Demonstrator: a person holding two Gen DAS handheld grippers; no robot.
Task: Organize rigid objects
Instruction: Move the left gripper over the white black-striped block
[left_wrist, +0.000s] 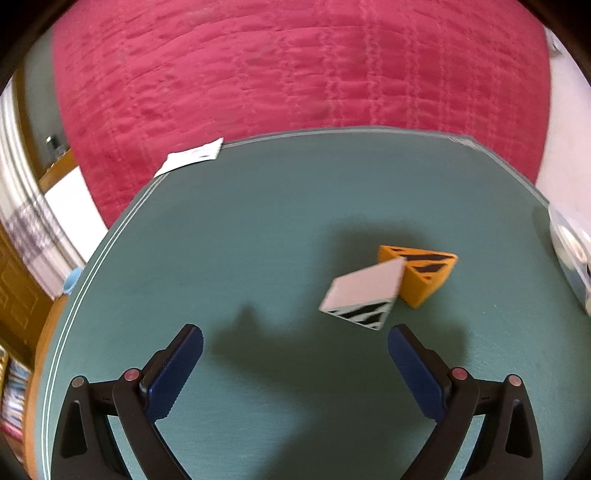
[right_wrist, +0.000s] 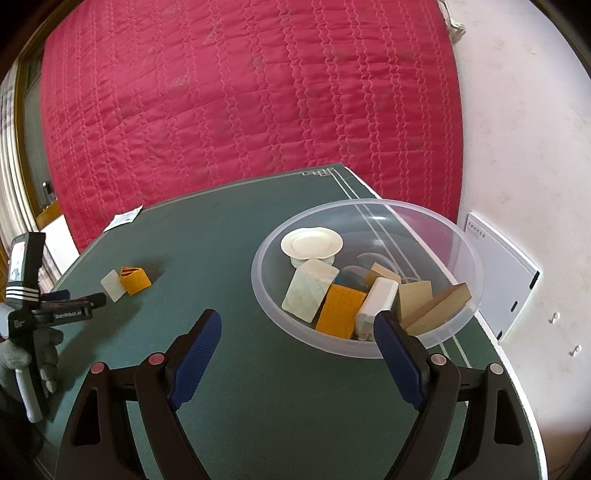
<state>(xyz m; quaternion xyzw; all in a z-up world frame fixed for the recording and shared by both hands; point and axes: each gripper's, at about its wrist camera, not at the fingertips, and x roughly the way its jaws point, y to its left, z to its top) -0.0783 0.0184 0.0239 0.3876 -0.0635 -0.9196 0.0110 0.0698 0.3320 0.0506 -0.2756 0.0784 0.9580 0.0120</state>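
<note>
**Table stock, largest item first**

Green table (right_wrist: 236, 258): bears everything listed.
Clear bowl (right_wrist: 458, 236), right side: holds wooden, orange and white blocks plus a small white dish.
Orange wedge (left_wrist: 424, 280), left-centre: touching the white wedge (left_wrist: 364, 291) on its near-left.
Left gripper (left_wrist: 295, 341): jaws apart, empty, near both wedges.
Right gripper (right_wrist: 297, 328): jaws apart, empty, beside the bowl.

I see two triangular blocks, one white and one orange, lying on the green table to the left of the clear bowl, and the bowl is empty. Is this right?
Not quite: the clear bowl is not empty. The right wrist view shows it holding a small white plate and several blocks, white, orange and wooden. The rest stands: the white block and the orange block lie on the green table left of the bowl.
</note>
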